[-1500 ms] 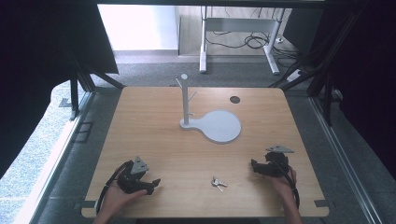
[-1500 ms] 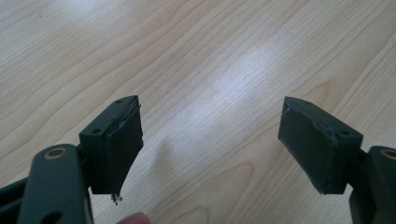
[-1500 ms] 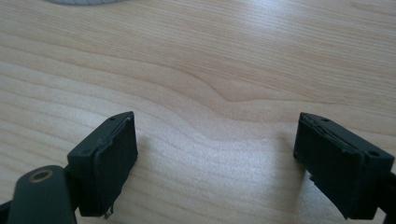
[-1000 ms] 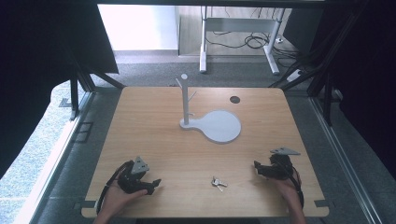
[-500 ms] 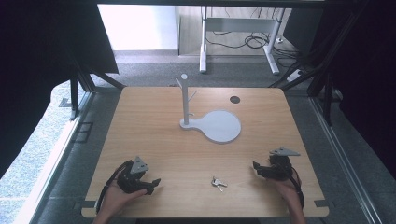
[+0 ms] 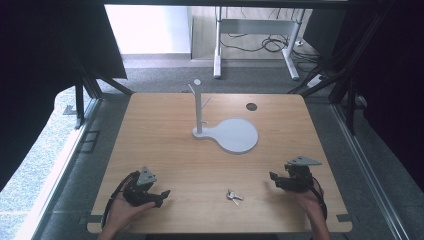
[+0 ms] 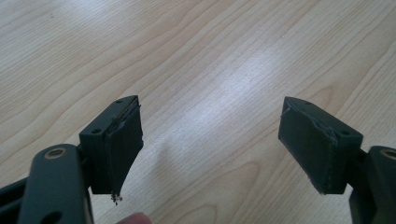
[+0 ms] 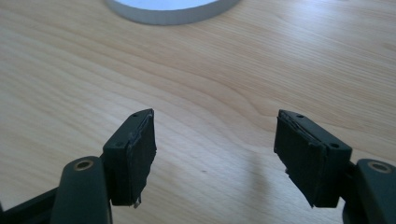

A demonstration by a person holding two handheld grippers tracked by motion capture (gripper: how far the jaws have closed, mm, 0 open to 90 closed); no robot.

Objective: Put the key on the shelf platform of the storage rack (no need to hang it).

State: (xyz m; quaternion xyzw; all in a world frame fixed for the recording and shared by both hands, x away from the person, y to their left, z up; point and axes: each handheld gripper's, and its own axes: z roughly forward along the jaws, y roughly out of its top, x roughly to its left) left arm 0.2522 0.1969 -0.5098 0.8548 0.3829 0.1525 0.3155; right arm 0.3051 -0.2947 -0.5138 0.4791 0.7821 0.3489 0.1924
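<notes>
A small bunch of keys (image 6: 233, 196) lies flat on the wooden table (image 6: 165, 130) near its front edge, between my two grippers. My left gripper (image 6: 161, 194) rests at the front left with its jaws pointing right toward the keys. It is open (image 7: 210, 144), with bare wood between the pads. My right gripper (image 6: 274, 179) sits at the front right, to the right of the keys and pointing left. It is open (image 8: 215, 156); the jaws have just been closing, with nothing between them.
A white stand with a thin branched pole (image 6: 199, 107) and a flat round base (image 6: 235, 134) stands mid-table; the base's rim (image 8: 168, 11) lies ahead of my right gripper. A dark round hole (image 6: 251, 106) marks the far right of the table.
My right hand has shifted very slightly at the front right of the table. The left gripper and the keys lie where they were.
</notes>
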